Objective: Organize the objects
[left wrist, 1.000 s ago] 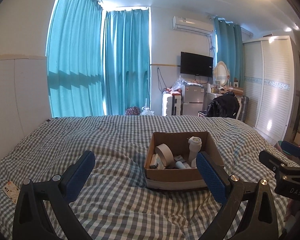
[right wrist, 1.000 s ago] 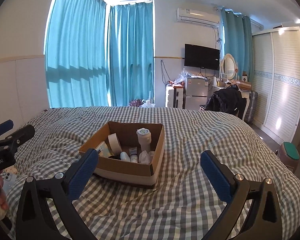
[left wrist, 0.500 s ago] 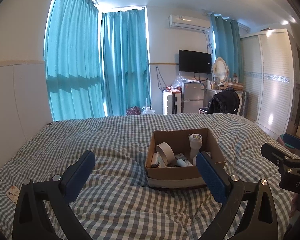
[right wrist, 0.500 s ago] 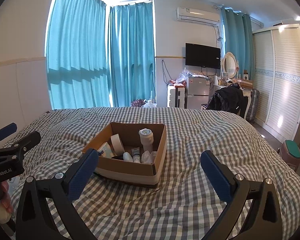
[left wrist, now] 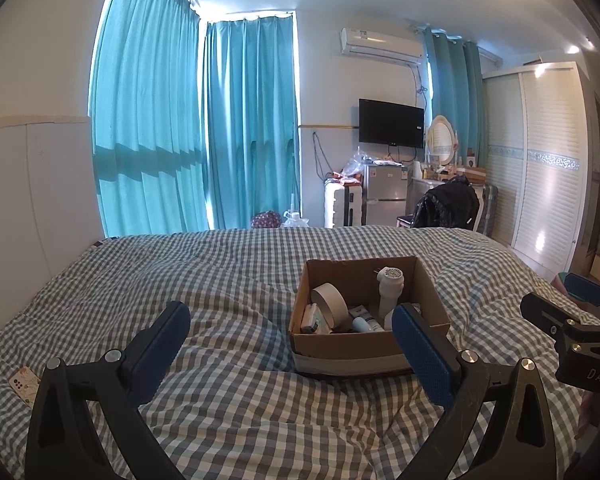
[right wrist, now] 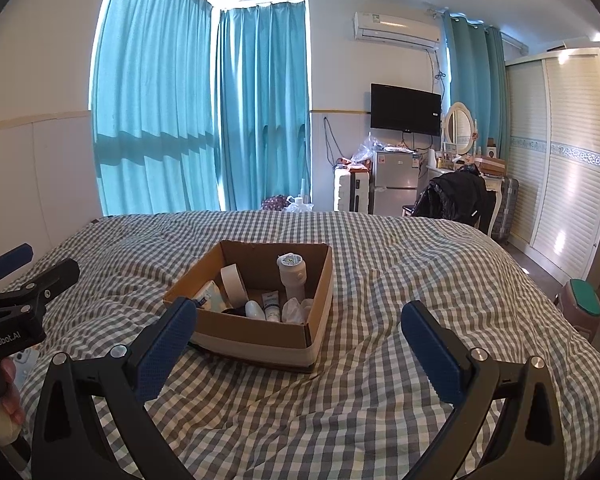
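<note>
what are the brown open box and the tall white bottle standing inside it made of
Brown open box: looks like corrugated cardboard, matte, with raw cut edges and a pale tape band round its base. Tall white bottle: probably plastic, smooth with a slight sheen; too small to be sure.

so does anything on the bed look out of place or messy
Mostly the cardboard box: its contents are jumbled, the tape roll leaning on edge and small tubes lying loose, while only the white bottle stands upright. A patterned phone also lies alone near the blanket's left edge. Nothing looks spilled or damaged.
</note>
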Tool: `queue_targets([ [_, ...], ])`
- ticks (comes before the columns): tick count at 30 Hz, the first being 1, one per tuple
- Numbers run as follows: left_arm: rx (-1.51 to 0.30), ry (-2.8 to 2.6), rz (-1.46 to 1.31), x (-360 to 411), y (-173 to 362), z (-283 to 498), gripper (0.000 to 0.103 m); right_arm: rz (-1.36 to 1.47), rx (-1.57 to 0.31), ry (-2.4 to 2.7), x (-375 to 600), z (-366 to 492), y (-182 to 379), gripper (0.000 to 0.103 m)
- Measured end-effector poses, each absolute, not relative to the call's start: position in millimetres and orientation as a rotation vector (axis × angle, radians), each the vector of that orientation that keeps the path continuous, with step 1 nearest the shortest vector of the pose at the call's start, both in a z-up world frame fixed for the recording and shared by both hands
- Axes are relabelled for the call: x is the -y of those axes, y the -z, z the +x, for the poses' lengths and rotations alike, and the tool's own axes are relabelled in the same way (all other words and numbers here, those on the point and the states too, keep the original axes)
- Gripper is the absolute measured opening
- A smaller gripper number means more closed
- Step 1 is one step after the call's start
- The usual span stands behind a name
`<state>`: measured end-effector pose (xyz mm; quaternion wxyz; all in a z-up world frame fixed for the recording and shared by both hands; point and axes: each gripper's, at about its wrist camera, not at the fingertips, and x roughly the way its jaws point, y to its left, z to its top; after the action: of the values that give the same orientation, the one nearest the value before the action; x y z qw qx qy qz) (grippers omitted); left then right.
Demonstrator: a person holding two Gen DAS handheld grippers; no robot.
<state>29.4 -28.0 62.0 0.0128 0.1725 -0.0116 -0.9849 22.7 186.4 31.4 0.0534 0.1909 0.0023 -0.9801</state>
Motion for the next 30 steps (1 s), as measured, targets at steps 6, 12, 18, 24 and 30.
queue_targets([
  [6,0.051,3.055,0.546,28.0,-60.5,28.9,0.103,0.587,-0.006,2.978,-185.7,22.3,-30.9,0.103],
  [12,0.043,3.066,0.547,27.3,-60.8,30.2,0.103,0.591,-0.006,2.976,-186.0,22.0,-30.3,0.103],
  [18,0.048,3.069,0.549,27.6,-61.1,30.5,0.103,0.598,-0.014,2.978,-185.2,21.3,-28.5,0.103],
  [24,0.043,3.071,0.550,28.4,-60.9,31.3,0.103,0.597,-0.019,2.981,-185.0,21.4,-26.9,0.103],
  [30,0.049,3.068,0.563,27.6,-59.8,31.6,0.103,0.608,-0.023,2.981,-185.1,20.8,-23.9,0.103],
])
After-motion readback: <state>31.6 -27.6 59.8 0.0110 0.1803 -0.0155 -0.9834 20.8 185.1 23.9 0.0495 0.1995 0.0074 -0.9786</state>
